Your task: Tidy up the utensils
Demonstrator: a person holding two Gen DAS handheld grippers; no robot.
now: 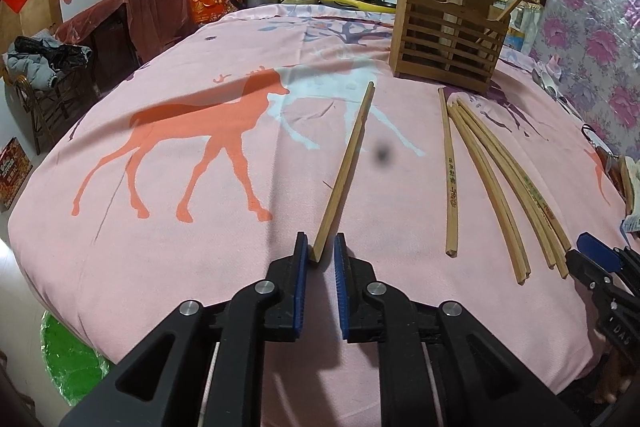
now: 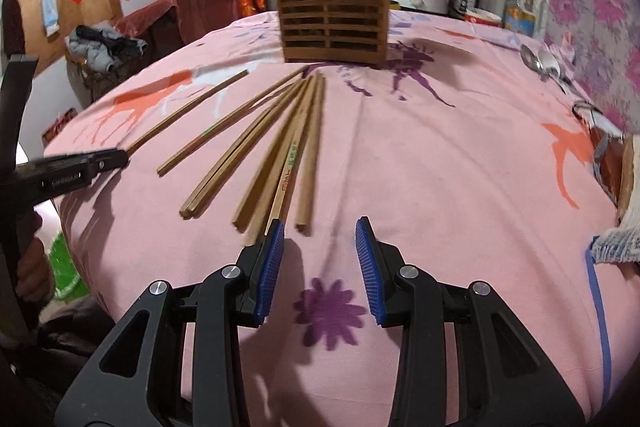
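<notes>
While one chopstick (image 1: 347, 167) lies with its near end between the left gripper (image 1: 321, 247) jaws, narrow gap, pads apparently not pressing, right gripper (image 2: 320, 233) jaws stand half-open, empty, chopstick bundle (image 2: 276, 147) just ahead-left; wooden holder (image 2: 334, 15) beyond.

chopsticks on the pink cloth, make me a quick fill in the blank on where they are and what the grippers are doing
1. One chopstick lies apart from the bundle, its near end between the jaws of the ____ gripper.
2. The wooden holder stands upright at the far side of the ____ tablecloth.
3. The right gripper is ____, with nothing between its pads.
4. Metal ____ lie near the right edge of the table.

Missing words: left; pink; open; spoons
</notes>
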